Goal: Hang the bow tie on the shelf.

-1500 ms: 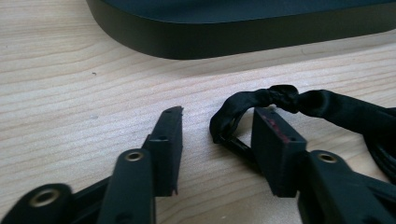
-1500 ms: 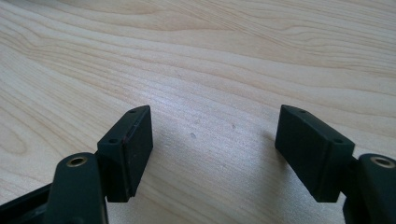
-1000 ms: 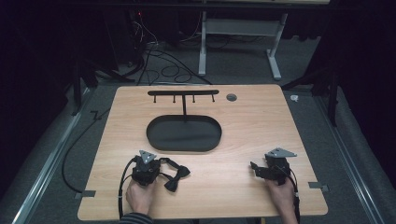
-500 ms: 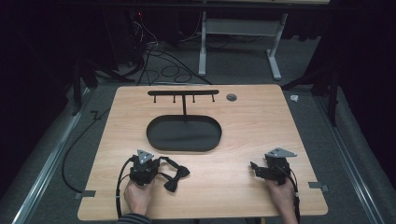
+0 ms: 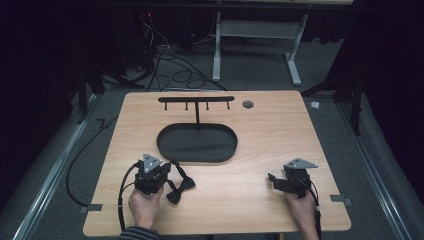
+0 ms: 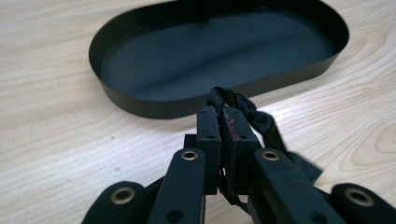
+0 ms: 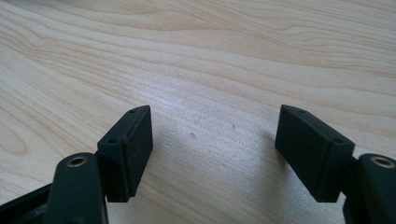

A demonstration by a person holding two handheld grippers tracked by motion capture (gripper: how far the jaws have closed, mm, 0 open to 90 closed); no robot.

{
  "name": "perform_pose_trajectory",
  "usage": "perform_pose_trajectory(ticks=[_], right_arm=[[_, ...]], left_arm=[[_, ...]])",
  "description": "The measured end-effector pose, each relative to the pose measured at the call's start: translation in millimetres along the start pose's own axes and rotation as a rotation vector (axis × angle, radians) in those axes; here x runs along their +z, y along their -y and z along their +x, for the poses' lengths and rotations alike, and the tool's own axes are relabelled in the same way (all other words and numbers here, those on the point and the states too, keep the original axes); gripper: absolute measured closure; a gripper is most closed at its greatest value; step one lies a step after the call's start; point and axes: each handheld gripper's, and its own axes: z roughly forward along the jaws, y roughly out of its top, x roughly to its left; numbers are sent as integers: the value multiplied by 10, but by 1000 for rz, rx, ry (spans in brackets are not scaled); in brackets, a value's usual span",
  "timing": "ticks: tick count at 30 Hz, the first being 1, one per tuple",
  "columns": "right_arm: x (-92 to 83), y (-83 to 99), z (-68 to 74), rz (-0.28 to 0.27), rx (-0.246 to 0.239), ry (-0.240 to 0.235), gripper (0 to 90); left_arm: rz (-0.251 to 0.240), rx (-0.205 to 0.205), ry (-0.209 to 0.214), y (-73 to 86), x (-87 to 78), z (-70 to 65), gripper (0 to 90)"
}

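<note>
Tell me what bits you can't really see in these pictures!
- The black bow tie: in the left gripper view the left tongs, shut on its strap, cover most of it.
- The small round thing near the table's far edge: too small in the high view to name.
- The rack's hooks: tiny in the high view; their shape is unclear.
- The tray's far end: cut off by the left gripper view's top edge.

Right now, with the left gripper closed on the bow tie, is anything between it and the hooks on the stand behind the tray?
The left gripper grips the black bow tie by its strap. Between it and the hook bar lie the oval black tray, empty, and the thin post rising from it. Nothing else intervenes.
</note>
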Motion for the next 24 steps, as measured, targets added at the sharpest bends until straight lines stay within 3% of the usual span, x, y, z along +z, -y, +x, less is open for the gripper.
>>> perform_pose_trajectory(ticks=[17,24], right_arm=[[0,1,-3,-1,0,-1,289],[0,1,-1,-1,0,0,289]], left_arm=[[-44,44,20,-303,-132,27,864],[-69,33,34,-434,-177,91,864]])
